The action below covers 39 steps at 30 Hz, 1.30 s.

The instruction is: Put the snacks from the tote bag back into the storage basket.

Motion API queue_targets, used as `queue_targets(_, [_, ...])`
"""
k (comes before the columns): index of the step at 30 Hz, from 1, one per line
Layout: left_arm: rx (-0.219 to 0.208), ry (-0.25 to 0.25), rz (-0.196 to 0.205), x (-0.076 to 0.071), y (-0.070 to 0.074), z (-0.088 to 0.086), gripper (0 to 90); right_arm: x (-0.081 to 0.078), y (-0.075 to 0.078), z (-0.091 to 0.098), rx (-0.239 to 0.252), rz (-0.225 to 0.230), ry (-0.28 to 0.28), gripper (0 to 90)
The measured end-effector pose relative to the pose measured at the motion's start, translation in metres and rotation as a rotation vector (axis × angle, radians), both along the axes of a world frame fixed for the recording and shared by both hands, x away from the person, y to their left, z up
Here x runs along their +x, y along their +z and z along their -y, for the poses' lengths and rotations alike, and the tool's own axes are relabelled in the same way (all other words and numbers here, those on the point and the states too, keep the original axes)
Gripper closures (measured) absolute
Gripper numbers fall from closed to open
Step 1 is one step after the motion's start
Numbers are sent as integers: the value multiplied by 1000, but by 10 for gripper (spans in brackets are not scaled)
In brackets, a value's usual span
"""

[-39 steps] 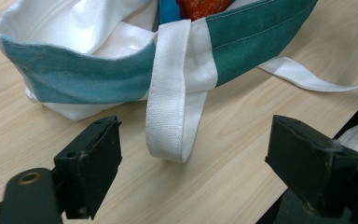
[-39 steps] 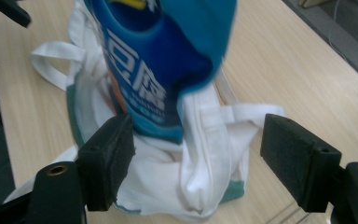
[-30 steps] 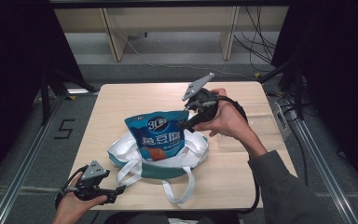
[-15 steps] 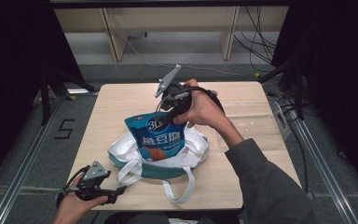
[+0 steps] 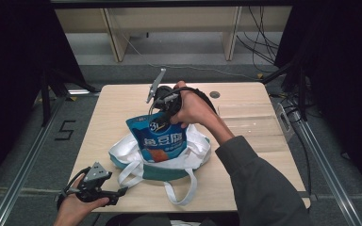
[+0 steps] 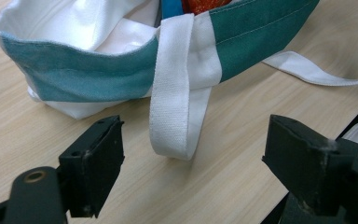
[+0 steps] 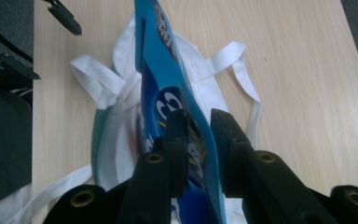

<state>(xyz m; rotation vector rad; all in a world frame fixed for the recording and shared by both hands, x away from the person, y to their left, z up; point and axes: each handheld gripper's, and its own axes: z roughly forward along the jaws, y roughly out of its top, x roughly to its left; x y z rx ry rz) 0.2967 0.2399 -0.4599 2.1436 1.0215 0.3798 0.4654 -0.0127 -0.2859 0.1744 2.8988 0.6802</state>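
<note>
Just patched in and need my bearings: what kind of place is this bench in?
Probably a lab recording station, not a home: a bare wooden table ringed by black curtains, metal floor rails and loose cables behind.

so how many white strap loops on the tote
2. One handle loop lies at the bag's near edge on the table; another loop lies toward the left tongs. More may be hidden.

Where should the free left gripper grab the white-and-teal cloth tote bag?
Take the white strap loop of the white-and-teal cloth tote bag. It hangs over the near teal rim and lies slack on the wooden table between the open left gripper jaws; come straight in, low along the table.
</note>
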Motion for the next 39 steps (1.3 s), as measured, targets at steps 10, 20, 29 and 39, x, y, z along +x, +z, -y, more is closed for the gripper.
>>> queue_targets(10, [-4,-2,-2,1,-1,-1,194,-1,-2,-6,-102,28,54,900])
queue_targets(20, [-8,9,0,1,-1,-2,199,-9,10,-13,-163,93,70,900])
queue_targets(29, [-4,11,3,2,-1,-4,204,-18,58,-11,-141,168,89,900])
queue_targets(39, [74,-45,22,7,0,-10,191,-28,98,12,-141,215,24,900])
